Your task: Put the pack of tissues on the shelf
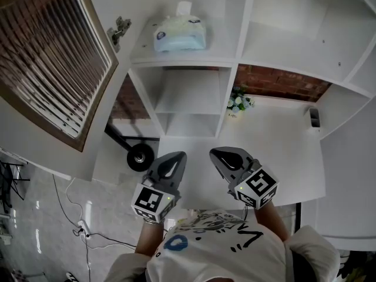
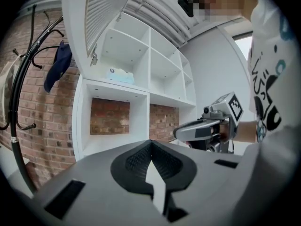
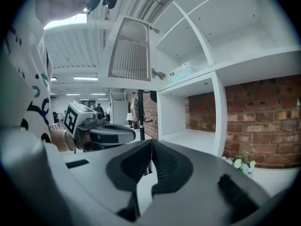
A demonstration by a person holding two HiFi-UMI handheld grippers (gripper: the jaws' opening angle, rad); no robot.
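Ahead of our left gripper [image 1: 178, 157] and right gripper [image 1: 217, 154], both closed and empty, the pack of tissues [image 1: 179, 33] lies on the shelf [image 1: 176, 56]. We judge nothing remains.

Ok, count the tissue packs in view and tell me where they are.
1. The tissue pack lies on the upper left shelf, beside the open slatted door. Parts of other shelves are out of view.

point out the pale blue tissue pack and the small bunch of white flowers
pale blue tissue pack [image 1: 179, 35], head view, middle of its wrapper
small bunch of white flowers [image 1: 239, 102], head view, on the blossoms
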